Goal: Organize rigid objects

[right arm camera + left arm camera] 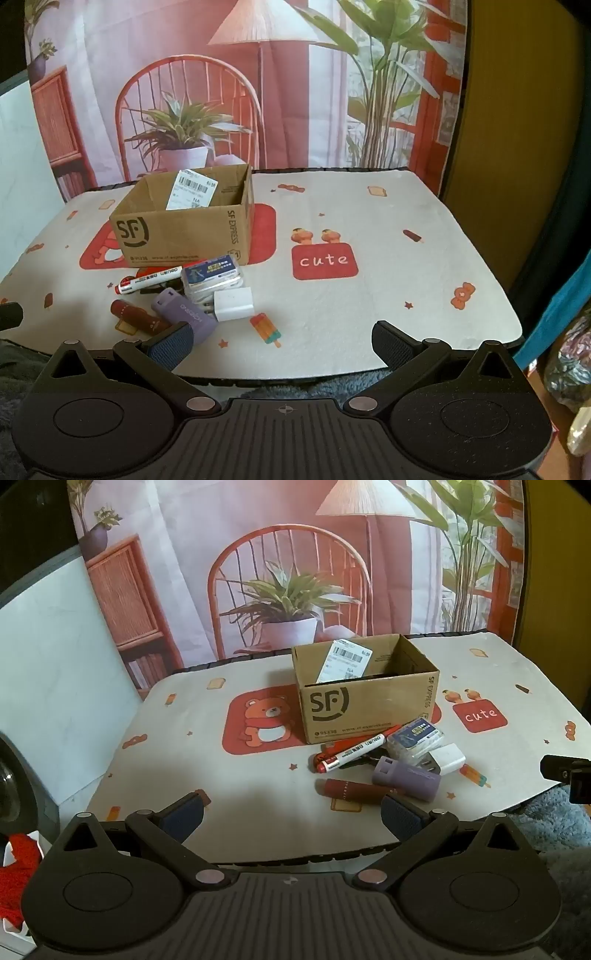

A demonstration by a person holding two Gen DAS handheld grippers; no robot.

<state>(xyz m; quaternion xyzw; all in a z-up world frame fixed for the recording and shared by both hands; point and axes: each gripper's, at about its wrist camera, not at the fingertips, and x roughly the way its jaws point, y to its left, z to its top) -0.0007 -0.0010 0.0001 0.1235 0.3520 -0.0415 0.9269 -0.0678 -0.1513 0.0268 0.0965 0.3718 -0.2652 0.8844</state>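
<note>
- A table covered by a pale mat [369, 221] printed with cartoon bears and ice lollies stood before a photo backdrop of a chair and plants
- An open cardboard box [365, 701] marked with a courier logo sat on the mat, open side up, with a shipping label [343, 661] leaning inside; nothing else could be seen in it
- Just in front of the box, on its near side, lay a loose cluster of small rigid things: a white marker with a red cap [351, 753], a clear plastic case [417, 740], a white charger plug [448, 758], a purple cylinder [406, 777] and a dark red tube [351, 788]
- The left gripper [291, 814] hung over the table's near edge, jaws spread as wide as they go, holding nothing
- The right gripper [282, 341] was likewise fully spread and empty
- From the left gripper the cluster lay ahead and slightly right; the dark red tube was nearest, close to its right pad, with its long axis running across the view
- From the right gripper the cluster lay ahead and to the left; the purple cylinder sat just beyond its left pad, its long axis slanting toward that pad
- Both grippers seemed about equally near; judging by position, the left looked better lined up on the red tube, the right on the purple cylinder
- No item appeared to be put away yet
</note>
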